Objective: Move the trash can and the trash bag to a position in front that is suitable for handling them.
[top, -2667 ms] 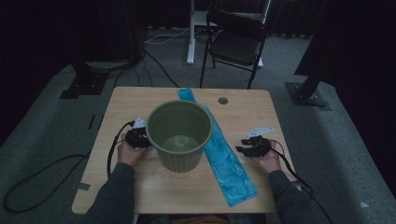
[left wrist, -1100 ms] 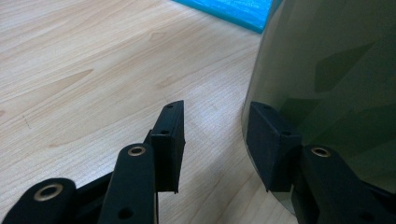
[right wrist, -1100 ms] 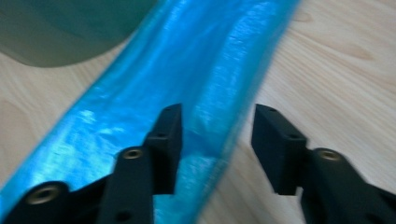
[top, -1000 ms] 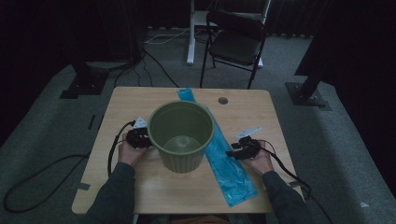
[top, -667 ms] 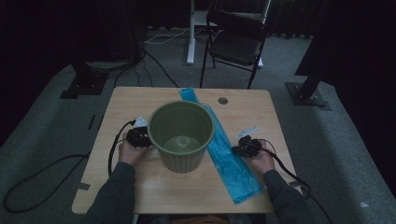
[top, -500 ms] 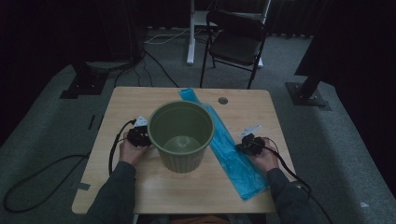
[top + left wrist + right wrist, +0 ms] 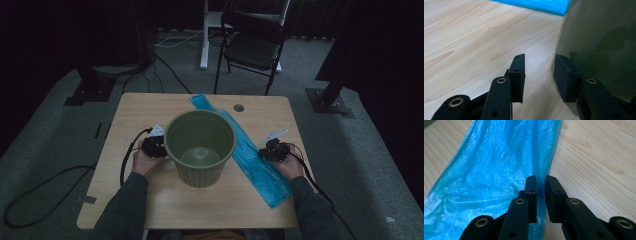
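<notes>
Right gripper (image 7: 541, 202), jaws just reopening, apparently still pinches the blue bag's (image 7: 491, 170) right edge; left gripper (image 7: 539, 75), unclenched, flanks the green bin (image 7: 604, 40).

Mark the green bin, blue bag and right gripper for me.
green bin (image 7: 200, 172): high view, outer front wall.
blue plastic bag (image 7: 494, 165): right gripper view, crinkled middle of the film.
right gripper (image 7: 541, 195): right gripper view, midway between its fingers, at the bag's edge.
</notes>
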`<state>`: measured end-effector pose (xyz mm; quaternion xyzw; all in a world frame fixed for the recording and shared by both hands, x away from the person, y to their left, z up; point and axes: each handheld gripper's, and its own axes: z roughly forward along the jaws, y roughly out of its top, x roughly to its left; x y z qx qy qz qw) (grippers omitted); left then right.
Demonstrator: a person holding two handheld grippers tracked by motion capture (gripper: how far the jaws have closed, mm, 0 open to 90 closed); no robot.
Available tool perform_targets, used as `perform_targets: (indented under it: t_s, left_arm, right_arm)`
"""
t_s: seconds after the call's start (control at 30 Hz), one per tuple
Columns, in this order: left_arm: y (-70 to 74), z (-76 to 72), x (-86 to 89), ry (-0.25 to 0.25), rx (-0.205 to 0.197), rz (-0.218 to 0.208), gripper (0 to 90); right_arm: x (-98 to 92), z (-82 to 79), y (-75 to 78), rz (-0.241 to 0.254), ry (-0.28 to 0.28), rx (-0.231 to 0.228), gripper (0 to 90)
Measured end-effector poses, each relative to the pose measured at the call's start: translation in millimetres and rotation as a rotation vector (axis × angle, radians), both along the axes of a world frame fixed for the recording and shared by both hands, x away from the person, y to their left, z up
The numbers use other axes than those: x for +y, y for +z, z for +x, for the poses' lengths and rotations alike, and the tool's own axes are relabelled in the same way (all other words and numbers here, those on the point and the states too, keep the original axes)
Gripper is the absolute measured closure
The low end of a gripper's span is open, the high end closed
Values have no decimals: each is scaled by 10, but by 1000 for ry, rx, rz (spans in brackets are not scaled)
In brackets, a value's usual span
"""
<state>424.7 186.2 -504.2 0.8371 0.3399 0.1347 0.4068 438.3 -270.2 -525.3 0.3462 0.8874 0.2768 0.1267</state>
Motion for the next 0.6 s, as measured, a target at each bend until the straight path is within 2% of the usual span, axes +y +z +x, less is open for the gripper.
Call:
perform_targets:
  t_s: [0.13,0.2,0.3,0.33,0.4,0.5,0.6]
  left_arm:
    - [1,-43,-87,-40,1,6,613]
    - [5,-69,-125,-64,2,32,612]
    - [20,-106,-149,-73,-3,47,611]
    - [27,-114,-140,-75,-5,50,606]
    - [34,-121,-114,-70,-5,38,599]
    - [40,-120,-70,-51,-8,25,593]
    - [48,-111,-30,-34,-11,14,588]
  right_arm:
    - [-22,-5,1,2,-11,4,764]
    - [-40,-8,4,9,-18,2,717]
    - [-50,-18,24,18,-19,-5,673]
    - [-63,-44,67,41,-21,-21,621]
    - [-70,-73,123,50,-32,-42,573]
    - [-83,-110,203,70,-48,-76,550]
    - [-75,-133,248,86,-52,-91,544]
